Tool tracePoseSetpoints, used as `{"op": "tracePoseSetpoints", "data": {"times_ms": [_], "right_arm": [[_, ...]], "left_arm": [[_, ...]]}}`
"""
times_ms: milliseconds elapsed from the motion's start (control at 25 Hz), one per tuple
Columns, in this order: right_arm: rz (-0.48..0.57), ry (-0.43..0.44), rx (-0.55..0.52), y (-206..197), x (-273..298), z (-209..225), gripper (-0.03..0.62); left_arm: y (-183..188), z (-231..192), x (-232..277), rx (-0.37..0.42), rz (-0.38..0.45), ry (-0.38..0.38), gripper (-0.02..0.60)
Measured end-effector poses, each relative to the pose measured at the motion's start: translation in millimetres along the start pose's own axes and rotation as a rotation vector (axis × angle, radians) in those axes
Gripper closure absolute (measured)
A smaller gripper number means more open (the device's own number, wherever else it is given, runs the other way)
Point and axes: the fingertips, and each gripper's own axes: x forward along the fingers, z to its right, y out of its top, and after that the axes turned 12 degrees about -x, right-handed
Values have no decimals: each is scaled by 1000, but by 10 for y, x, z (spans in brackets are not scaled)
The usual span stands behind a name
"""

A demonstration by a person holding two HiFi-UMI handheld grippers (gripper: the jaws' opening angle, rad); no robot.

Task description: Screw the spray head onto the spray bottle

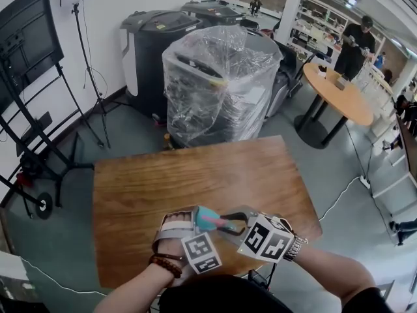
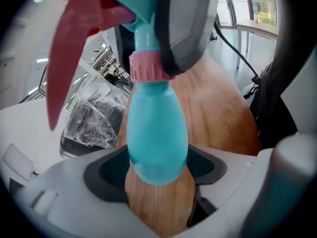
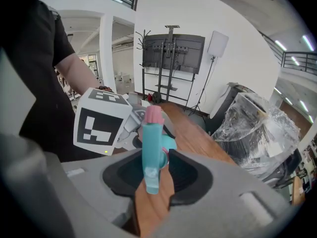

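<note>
In the head view both grippers meet over the front edge of the wooden table (image 1: pixel 195 168), with a teal spray bottle (image 1: pixel 210 220) between them. My left gripper (image 1: pixel 194 218) is shut on the bottle's round body (image 2: pixel 157 133), whose bottom end points at that gripper's camera. A pink collar (image 2: pixel 144 68) joins the body to the teal spray head (image 3: pixel 150 145), which has a pink nozzle (image 3: pixel 153 114) and a red trigger (image 2: pixel 69 53). My right gripper (image 3: pixel 153 175) is shut on the spray head, and one of its grey fingers (image 2: pixel 190 29) lies against the head above the collar.
Beyond the table stand a plastic-wrapped stack (image 1: pixel 218 83) and black bins (image 1: pixel 156 51). A screen on a stand (image 1: pixel 26 38) and a light tripod (image 1: pixel 85 51) are at the left. A round table (image 1: pixel 342 93) with a person (image 1: pixel 355 44) beside it is at the far right.
</note>
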Motion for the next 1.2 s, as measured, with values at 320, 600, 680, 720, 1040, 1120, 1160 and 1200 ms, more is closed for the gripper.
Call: {"op": "tracePoseSetpoints", "data": {"times_ms": [320, 600, 680, 720, 1040, 1120, 1160, 1200], "right_arm": [[26, 6, 7, -77, -10, 65, 474], [157, 31, 203, -122, -115, 186, 474], [191, 38, 305, -144, -120, 222, 474], [211, 42, 379, -151, -122, 246, 474], [479, 158, 1422, -362, -31, 425, 473], [504, 185, 1546, -422, 7, 417, 473], [502, 186, 1551, -424, 19, 410, 473], [496, 182, 1533, -414, 23, 406, 473]], "left_arm": [[80, -24, -45, -3, 35, 3, 198], [188, -113, -158, -13, 101, 42, 206], [200, -149, -180, -14, 113, 63, 207], [203, -168, -185, -14, 116, 73, 207], [189, -292, -160, 43, 80, 168, 209], [177, -270, -130, 54, 69, 161, 209], [167, -247, -112, 49, 68, 148, 210], [156, -223, -95, 39, 69, 133, 209]]}}
